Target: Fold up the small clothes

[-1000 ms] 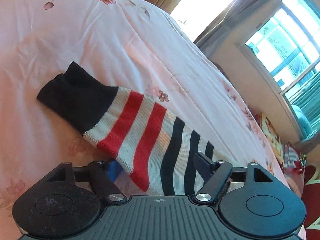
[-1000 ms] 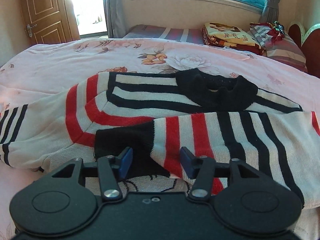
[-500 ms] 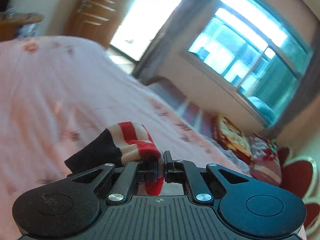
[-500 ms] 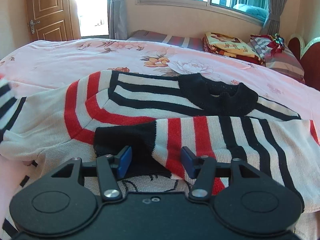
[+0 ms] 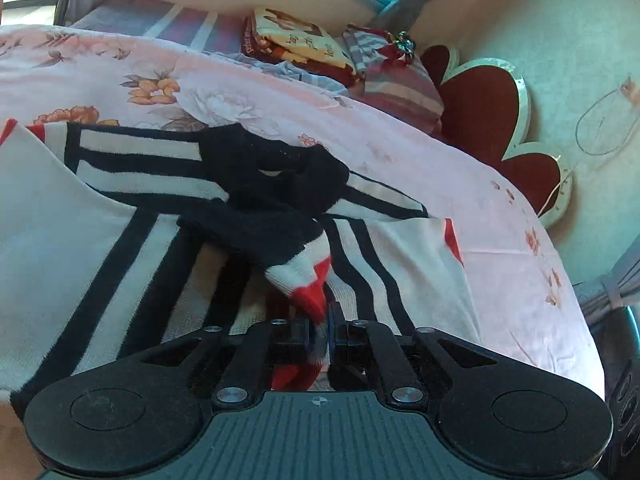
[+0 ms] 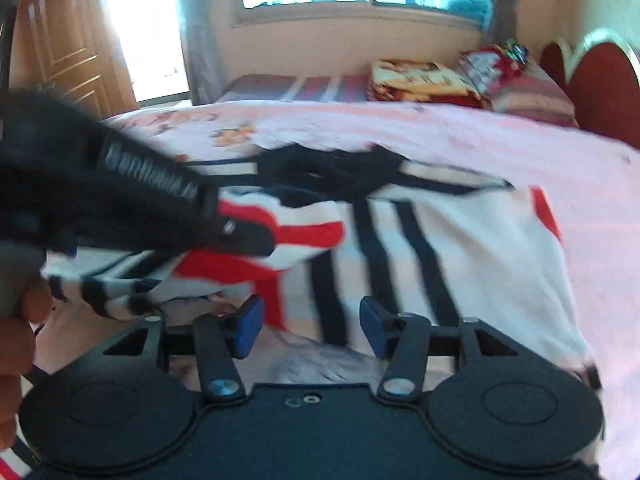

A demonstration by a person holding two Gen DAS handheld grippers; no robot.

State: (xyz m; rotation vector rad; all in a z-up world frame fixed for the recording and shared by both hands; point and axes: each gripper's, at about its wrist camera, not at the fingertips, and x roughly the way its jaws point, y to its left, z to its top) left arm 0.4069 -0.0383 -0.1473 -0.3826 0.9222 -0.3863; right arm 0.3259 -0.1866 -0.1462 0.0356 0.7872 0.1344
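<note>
Left tool point(image 5: 319, 338) is now clamped on the black-cuffed sleeve point(image 5: 298, 264) of the red, white and black striped knit sweater point(image 5: 100, 240); a second ago its jaws stood apart over that sleeve lying out on the pink floral bed sheet point(image 5: 460, 184). I have since carried the sleeve across the sweater body, cuff just short of the black collar point(image 5: 280, 176). I judge the sleeve fold nearly complete. Right tool point(image 6: 308, 326) hovers with jaws apart near the sweater's hem, gripping nothing. No containers are in view.
</note>
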